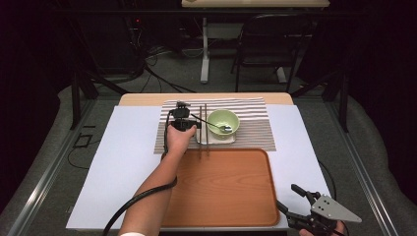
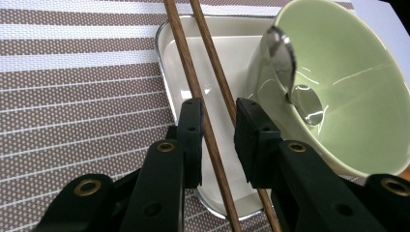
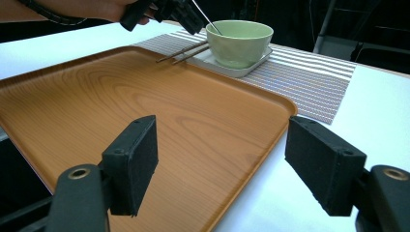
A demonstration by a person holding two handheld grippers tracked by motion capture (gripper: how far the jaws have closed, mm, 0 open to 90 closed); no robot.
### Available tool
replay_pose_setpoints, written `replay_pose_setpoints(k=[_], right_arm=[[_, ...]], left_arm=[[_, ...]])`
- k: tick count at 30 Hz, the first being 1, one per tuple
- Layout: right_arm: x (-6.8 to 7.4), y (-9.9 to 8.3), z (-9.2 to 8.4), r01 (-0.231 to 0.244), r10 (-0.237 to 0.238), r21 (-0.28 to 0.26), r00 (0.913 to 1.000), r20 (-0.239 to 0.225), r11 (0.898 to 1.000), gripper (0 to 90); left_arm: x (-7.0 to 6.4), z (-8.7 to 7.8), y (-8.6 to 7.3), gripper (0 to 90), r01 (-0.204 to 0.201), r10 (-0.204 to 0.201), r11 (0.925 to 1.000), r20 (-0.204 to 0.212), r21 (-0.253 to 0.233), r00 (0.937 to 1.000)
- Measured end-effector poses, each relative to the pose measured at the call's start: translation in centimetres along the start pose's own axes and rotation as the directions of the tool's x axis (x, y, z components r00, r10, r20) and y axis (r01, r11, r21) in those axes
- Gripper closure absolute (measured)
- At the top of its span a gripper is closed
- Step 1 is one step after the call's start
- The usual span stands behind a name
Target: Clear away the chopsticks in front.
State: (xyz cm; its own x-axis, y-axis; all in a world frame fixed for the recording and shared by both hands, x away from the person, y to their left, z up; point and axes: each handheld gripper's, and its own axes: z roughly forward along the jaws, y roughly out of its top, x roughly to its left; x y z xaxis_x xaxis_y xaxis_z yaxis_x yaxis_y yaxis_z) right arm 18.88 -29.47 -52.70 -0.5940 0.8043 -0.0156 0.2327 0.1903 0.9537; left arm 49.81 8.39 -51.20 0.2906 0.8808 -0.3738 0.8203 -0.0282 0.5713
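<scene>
A pair of brown chopsticks [image 1: 203, 132] lies across the left edge of a white dish [image 1: 216, 138] on a striped placemat [image 1: 255, 130]. A green bowl [image 1: 222, 121] stands in the dish with a metal spoon [image 1: 216, 126] resting in it. My left gripper [image 1: 195, 127] is down at the chopsticks. In the left gripper view its jaws [image 2: 217, 125] stand apart astride one chopstick [image 2: 193, 82], while the other runs behind the right pad; the pads do not press on it. My right gripper [image 1: 286, 195] hovers open near the table's front right, holding nothing [image 3: 222, 159].
An orange wooden tray [image 1: 221, 187] lies in front of the placemat, bare. White sheet covers the table [image 1: 123, 162] around it. A chair and a table leg stand on the floor beyond the far edge.
</scene>
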Motion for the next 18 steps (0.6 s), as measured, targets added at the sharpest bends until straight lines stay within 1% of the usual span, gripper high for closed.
replay_pose_setpoints(k=[4,13,15,18], right_arm=[[0.0,0.0,0.0,0.001,-0.001,0.000,1.0000,0.000,1.000,27.2],[0.0,0.0,0.0,0.001,-0.001,0.001,1.0000,-0.002,1.000,27.2],[0.0,0.0,0.0,0.001,-0.001,0.001,1.0000,-0.002,1.000,27.2],[0.0,0.0,0.0,0.002,-0.002,0.001,1.0000,-0.003,1.000,27.2]], left_arm=[[-0.1,0.4,0.0,73.6,0.002,-0.001,0.9999,-0.006,0.013,1.0000],[-0.1,1.5,0.0,75.2,0.042,-0.042,0.9985,-0.007,0.035,0.9991],[-0.1,1.6,0.0,75.2,0.040,-0.040,0.9983,-0.011,0.042,0.9991],[-0.2,1.8,0.0,76.0,0.050,-0.049,0.9979,-0.015,0.041,0.9987]])
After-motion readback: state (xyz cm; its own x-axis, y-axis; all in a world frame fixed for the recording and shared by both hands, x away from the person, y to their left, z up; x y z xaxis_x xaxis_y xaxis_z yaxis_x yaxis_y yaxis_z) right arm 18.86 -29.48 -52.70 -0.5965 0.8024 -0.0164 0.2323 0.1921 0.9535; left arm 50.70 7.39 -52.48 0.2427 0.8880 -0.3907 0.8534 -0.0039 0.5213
